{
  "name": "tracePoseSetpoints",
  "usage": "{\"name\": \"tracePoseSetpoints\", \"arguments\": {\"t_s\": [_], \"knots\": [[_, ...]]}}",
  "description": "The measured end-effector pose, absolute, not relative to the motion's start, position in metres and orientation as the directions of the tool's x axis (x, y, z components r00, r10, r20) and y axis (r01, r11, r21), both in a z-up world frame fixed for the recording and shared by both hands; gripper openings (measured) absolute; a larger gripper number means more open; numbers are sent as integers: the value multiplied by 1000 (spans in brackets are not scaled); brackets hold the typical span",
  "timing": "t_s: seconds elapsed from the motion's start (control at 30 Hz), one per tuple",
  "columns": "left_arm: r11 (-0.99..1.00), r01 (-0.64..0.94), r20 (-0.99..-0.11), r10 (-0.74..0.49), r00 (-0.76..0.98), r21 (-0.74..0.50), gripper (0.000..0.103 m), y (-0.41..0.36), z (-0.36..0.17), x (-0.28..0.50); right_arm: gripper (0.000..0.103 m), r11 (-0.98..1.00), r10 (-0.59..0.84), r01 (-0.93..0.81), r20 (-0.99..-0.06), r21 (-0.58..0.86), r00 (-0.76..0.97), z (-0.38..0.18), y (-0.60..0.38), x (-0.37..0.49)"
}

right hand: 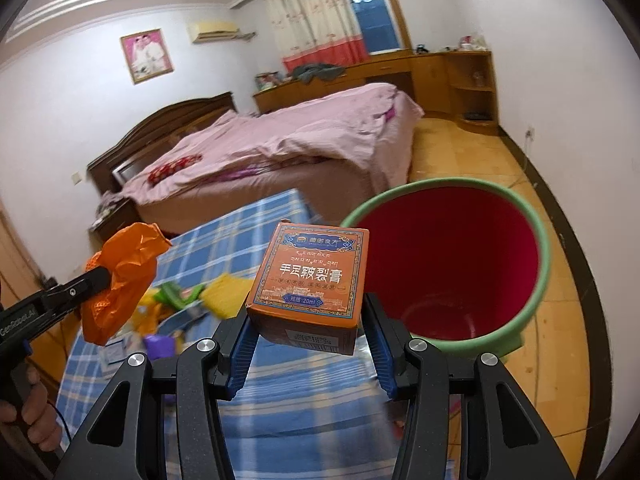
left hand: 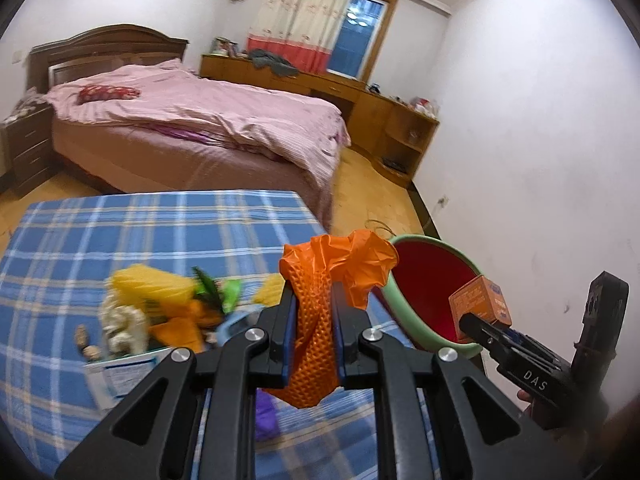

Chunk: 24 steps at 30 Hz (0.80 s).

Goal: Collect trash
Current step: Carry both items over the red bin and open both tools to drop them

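My left gripper (left hand: 314,320) is shut on an orange crumpled plastic bag (left hand: 320,300), held above the blue plaid table (left hand: 120,232); the bag also shows in the right wrist view (right hand: 120,276). My right gripper (right hand: 308,340) is shut on an orange carton (right hand: 312,276) with printed text, held by the rim of the bin; the carton also shows in the left wrist view (left hand: 480,300). The bin (right hand: 448,256), green outside and red inside, stands on the floor to the right of the table and looks empty. A pile of mixed trash (left hand: 160,312) lies on the table.
A bed (left hand: 192,120) with pink bedding stands beyond the table. A wooden desk and shelf unit (left hand: 384,120) runs along the far wall. A white wall (left hand: 540,160) is close on the right. A purple item (right hand: 160,346) lies on the table.
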<state>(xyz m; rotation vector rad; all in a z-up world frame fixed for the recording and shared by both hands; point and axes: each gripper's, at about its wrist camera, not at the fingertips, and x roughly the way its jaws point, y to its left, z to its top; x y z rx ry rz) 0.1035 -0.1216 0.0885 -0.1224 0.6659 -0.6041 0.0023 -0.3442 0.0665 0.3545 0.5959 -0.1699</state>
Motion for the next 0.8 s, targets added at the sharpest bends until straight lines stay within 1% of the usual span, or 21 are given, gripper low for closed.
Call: {"name": "tracePoseSetpoints", "arguments": {"t_s": [0.37,0.6,0.73,0.77,0.8], "knots": [[778,568,-600,-596,533,-269,15,-210,69,126,52,895,-113,340,-590,288,799,52,-399,3],[735,625,-644,-616,454,-263,15,-269,50,140,52,875,-125,382,-624,297,771,33,-428,11],[708,653,-656,-631,414,-268,15,-294,46,146,53,858,-129,403,-627,318,769,24,-445,13],[703,657,-656,-635,407,-273,15,-299,45,148,53,853,-129,408,-625,325,770,22,-449,12],[695,663,-656,-641,398,-278,21,-303,44,149,53,850,-130,410,-623,331,771,20,-452,13]]}}
